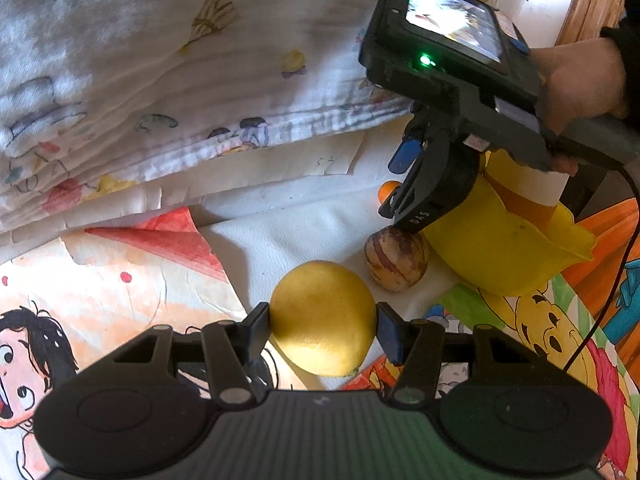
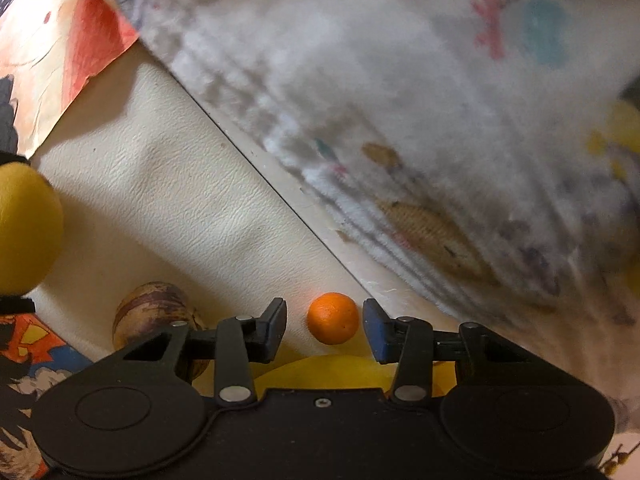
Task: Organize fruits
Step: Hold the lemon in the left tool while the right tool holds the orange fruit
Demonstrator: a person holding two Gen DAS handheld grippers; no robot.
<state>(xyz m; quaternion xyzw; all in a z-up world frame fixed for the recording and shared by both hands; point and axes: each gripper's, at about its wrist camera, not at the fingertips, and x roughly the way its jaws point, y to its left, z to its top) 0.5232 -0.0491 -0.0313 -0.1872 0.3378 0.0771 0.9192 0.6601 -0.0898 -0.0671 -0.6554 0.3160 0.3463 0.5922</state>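
Left hand-held gripper (image 1: 323, 326) is clamped on the yellow lemon (image 1: 323, 318), both pads pressed flat against its sides, the fruit held just over the cream worktop (image 1: 304, 224). Over to the right hand-held gripper (image 2: 325, 330): its jaws stand apart with the small orange fruit (image 2: 333, 323) sitting between them, a clear gap showing on either side, so no grip there. That little orange rests on the worktop, close to the edge of the folded white cloth (image 2: 400, 120).

From the left wrist view, the right tool comes down from above, a hand (image 1: 580, 80) wrapped round its handle and a lit screen on its back. One of its fingers (image 1: 416, 216) appears to touch the top of the brown striped fruit (image 1: 396, 259), though the angle makes contact hard to confirm. That striped fruit lies on the worktop just beside the lemon and right against the yellow bag (image 1: 508, 252), which stands behind it. The orange peeks out behind the right tool's fingers.

Beyond, the printed cloth lies stacked in folds across the back, and cartoon picture sheets (image 1: 80, 288) spread over the worktop to left and right.
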